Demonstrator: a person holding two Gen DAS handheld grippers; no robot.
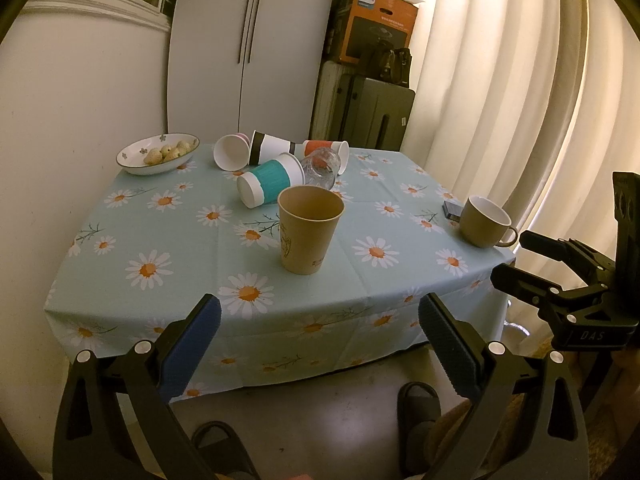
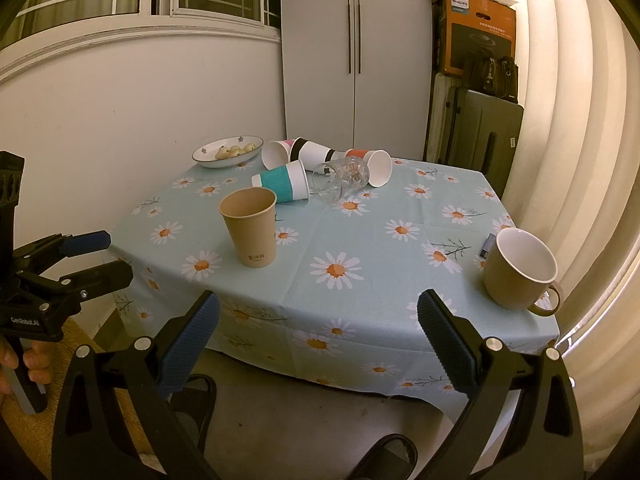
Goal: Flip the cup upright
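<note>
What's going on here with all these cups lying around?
A person holds a clamp-like gripper in each hand, and both the left gripper and the right gripper are open and empty, back from the table's near edge. A brown paper cup and a mug already stand upright. Further back, a teal cup, a glass and some other paper cups lie on their sides, not yet set upright. Nothing is being touched.

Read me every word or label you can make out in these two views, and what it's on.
"PHILIPS": orange box atop the luggage; its smaller print is unreadable.
"DAS": right gripper body.
"GenRobot.AI", roughly: left gripper body, small.
Brown paper cup: printed mark too blurred to read.
</note>
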